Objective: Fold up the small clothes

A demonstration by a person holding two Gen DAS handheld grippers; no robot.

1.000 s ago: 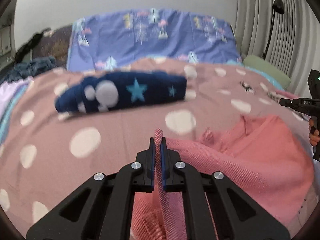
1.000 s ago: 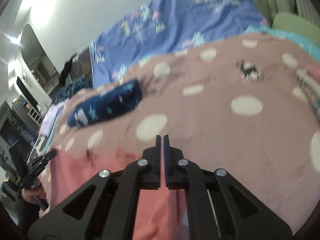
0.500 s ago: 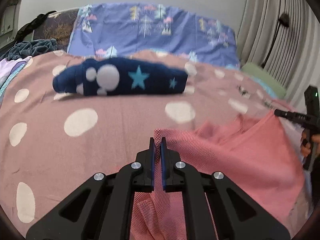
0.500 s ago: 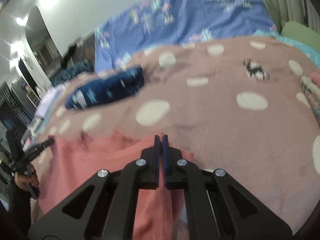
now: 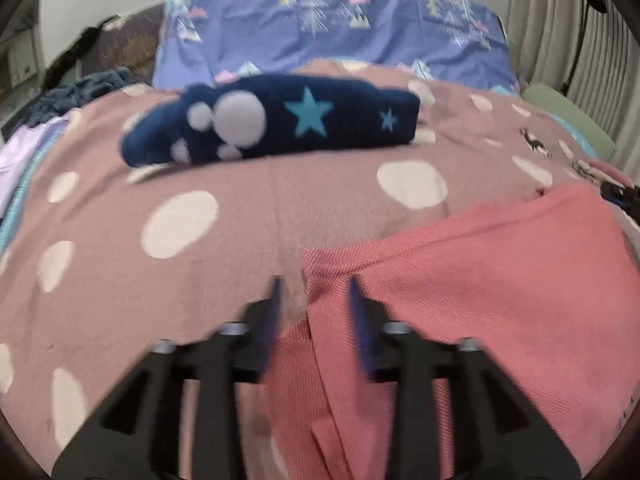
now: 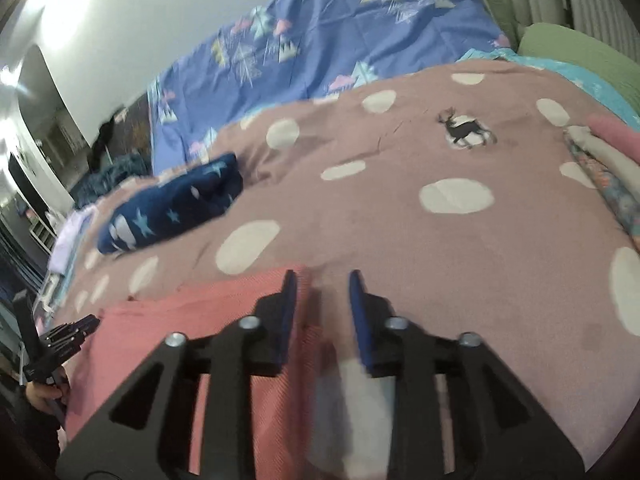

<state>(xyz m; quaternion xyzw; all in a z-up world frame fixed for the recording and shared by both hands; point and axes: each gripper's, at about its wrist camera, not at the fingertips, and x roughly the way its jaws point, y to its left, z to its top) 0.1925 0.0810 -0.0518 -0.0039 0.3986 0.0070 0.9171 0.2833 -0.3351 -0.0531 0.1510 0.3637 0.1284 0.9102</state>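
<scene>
While both tools (image 5: 313, 296) (image 6: 322, 294) gape, seemingly empty, pink garment (image 5: 480, 280) lies flat.

bedspread (image 5: 248, 208): we see dusty pink with cream dots, plus a small deer print (image 6: 466, 128)
pillow (image 5: 340, 28): blue with trees and clouds, at the bed's head
green cushion (image 6: 580, 56): we find it beside the pillow's end
curtain (image 5: 560, 20): pale, pleated

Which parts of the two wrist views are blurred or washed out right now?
Left wrist view: the left gripper is motion-smeared, and the folded navy star-print garment is slightly soft; the pink knit garment keeps its weave. Right wrist view: the right gripper is smeared, with bright glare at the upper left; the fisheye bends the pink spotted blanket.
</scene>
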